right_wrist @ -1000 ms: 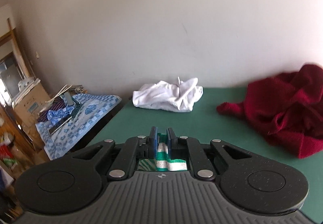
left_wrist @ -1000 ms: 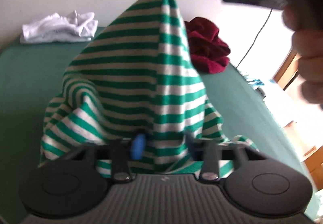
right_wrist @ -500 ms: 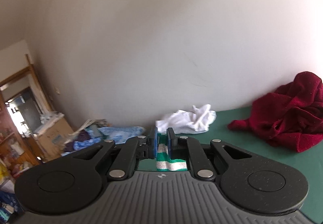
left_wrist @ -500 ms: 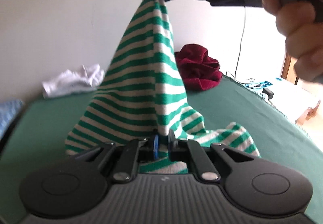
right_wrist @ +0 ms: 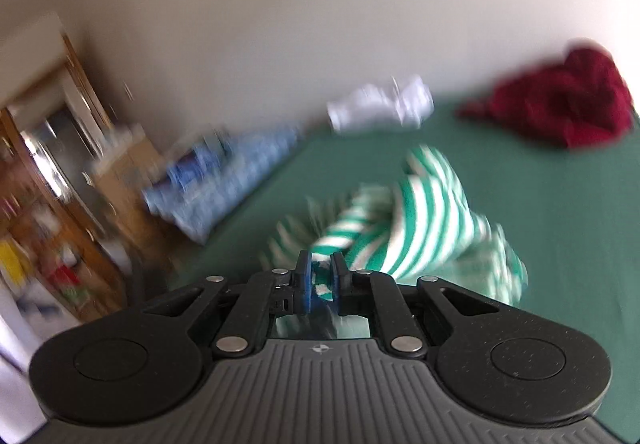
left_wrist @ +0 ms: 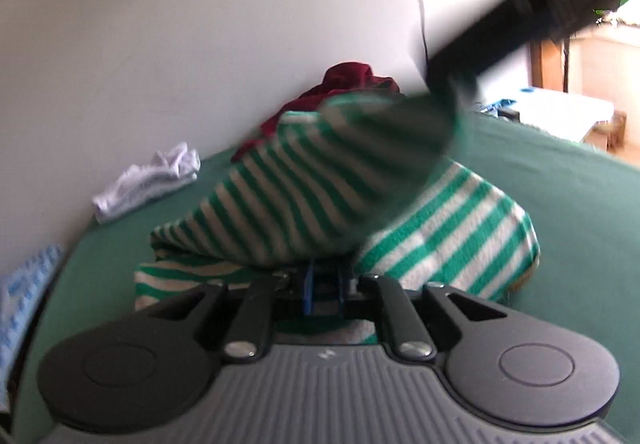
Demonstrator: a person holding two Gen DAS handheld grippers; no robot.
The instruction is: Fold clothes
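Striped shirt (left_wrist: pixel 320 188) stretches between gripper (left_wrist: pixel 324 284) and gripper (right_wrist: pixel 320 276).

Lit by daylight entering from the overexposed doorway (left_wrist: pixel 588 56) at far right of the left view, washing out detail there. Smearing heavily in the right view: shelves (right_wrist: pixel 52 212), white cloth (right_wrist: pixel 380 108) and striped shirt (right_wrist: pixel 412 228) all streaking. Blurring the dark gripper (left_wrist: pixel 532 0) overhead. Bending straight edges toward the fisheye corners, vignetting dark. Casting soft shadow under the shirt folds.
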